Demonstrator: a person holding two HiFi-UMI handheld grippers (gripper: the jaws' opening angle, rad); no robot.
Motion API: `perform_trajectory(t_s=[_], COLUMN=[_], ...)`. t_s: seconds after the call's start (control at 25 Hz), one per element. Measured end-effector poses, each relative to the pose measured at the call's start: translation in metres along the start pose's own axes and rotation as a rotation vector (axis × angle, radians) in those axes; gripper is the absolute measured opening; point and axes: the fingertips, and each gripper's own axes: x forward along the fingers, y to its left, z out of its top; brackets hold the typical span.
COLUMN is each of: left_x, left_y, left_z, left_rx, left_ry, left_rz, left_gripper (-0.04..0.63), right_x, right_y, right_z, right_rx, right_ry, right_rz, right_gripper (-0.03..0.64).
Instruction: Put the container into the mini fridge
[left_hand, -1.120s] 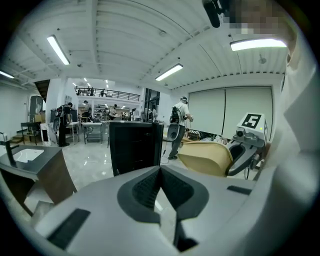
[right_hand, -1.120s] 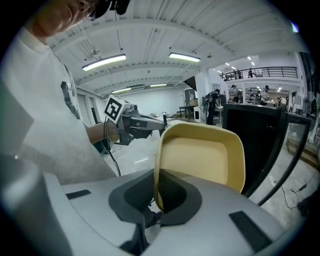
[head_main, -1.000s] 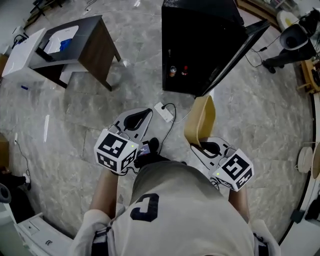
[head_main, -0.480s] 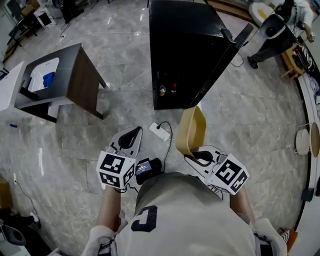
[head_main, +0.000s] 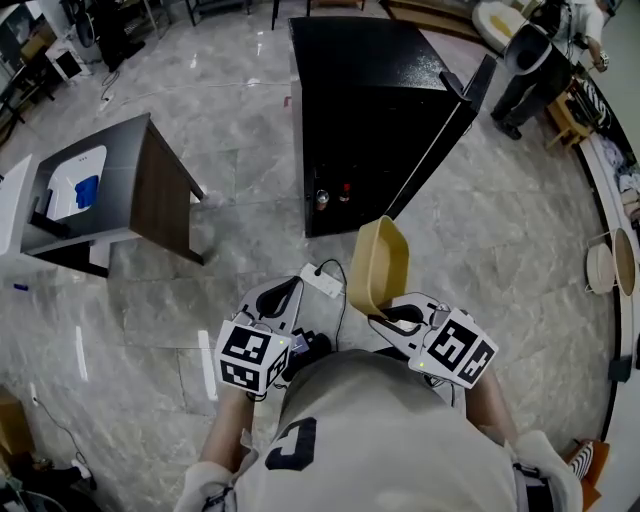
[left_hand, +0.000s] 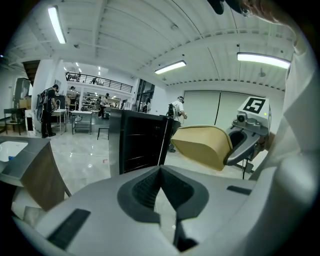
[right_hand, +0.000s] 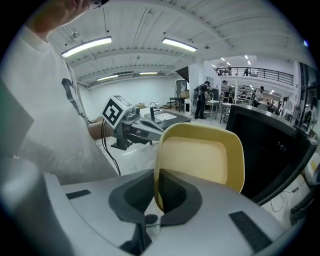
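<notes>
Right tool (right_hand: 156, 192) was clamped on rim of tan rounded plastic container (right_hand: 200, 155). Container was tipped up on edge, held over grey marble floor (head_main: 500, 250), outside and near open front of black box-shaped mini fridge (head_main: 370, 90). Fridge door (head_main: 445, 125) stood swung open at right. Two small bottles (head_main: 333, 195) sat low inside fridge. Left tool (left_hand: 161, 187) had jaws together, nothing between. White power strip (head_main: 322, 280) lay on floor just beyond left tool. Grey-topped counter (head_main: 110, 170) stood well left.
</notes>
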Motion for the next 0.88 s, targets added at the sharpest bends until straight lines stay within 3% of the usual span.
perform_trajectory(t_s=[0.24, 0.48, 0.88], left_x=[0.004, 0.017, 0.075], left_y=[0.025, 0.033, 0.034], left_z=[0.001, 0.008, 0.039], left_rx=[-0.075, -0.086, -0.085], left_ry=[0.012, 0.028, 0.08], left_rz=[0.044, 0.093, 0.259], left_gripper=[0.057, 0.057, 0.057], right_x=[0.014, 0.02, 0.026], right_y=[-0.009, -0.041, -0.121], right_z=[0.002, -0.012, -0.038], right_rx=[-0.035, -0.111, -0.229], right_ry=[0.068, 0.14, 0.182], right_rz=[0.012, 0.023, 0.192], right_gripper=[0.031, 0.031, 0.031])
